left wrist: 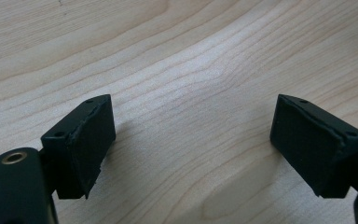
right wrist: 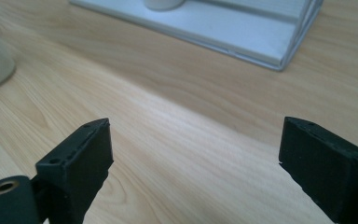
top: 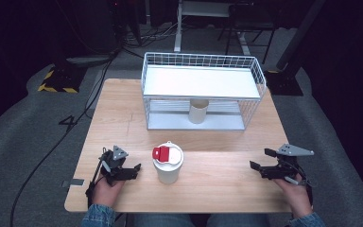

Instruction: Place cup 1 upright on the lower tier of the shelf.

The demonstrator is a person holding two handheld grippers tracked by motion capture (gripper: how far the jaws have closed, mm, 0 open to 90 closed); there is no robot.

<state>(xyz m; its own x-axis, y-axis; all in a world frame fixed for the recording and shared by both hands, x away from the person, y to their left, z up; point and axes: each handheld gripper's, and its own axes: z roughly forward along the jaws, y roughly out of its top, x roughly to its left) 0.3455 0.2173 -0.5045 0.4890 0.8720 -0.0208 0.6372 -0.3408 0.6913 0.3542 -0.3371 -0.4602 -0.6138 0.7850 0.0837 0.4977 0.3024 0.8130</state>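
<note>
The white cup [top: 168,165] with a red-tabbed lid stands upright between both grippers, at three o'clock of the left gripper [top: 134,171] and nine o'clock of the right gripper [top: 260,161]; both jaws gape wide, empty.

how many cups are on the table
2: a lidded cup with a red tab stands near the front between the grippers, and a plain cup stands on the lower shelf of the wire rack. None looks hidden.
</note>
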